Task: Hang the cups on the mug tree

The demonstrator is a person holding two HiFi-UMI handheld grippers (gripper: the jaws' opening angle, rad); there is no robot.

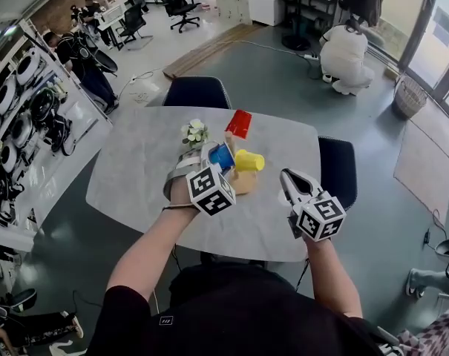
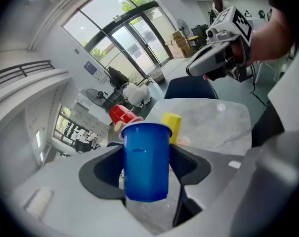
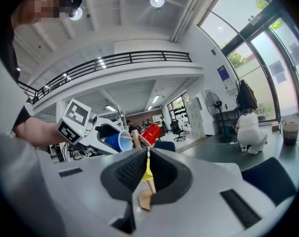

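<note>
- The left gripper (image 2: 149, 169) had its jaws clamped on the sides of the blue cup (image 2: 147, 147). The cup's long axis ran out along the jaws, with its mouth turned toward the mug tree (image 1: 244, 182).
- In the right gripper view, a peg reached the cup's mouth; whether it was inside could not be told.
- The red cup (image 1: 239, 124) and yellow cup (image 1: 249, 160) hung on the tree just beyond.
- The right gripper (image 3: 148, 167) hovered over the desk (image 1: 135, 176) farther off, its jaws closed on nothing.

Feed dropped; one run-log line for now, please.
left tongs: gripping blue cup | right tongs: shut, empty | red cup, yellow cup: on mug tree
</note>
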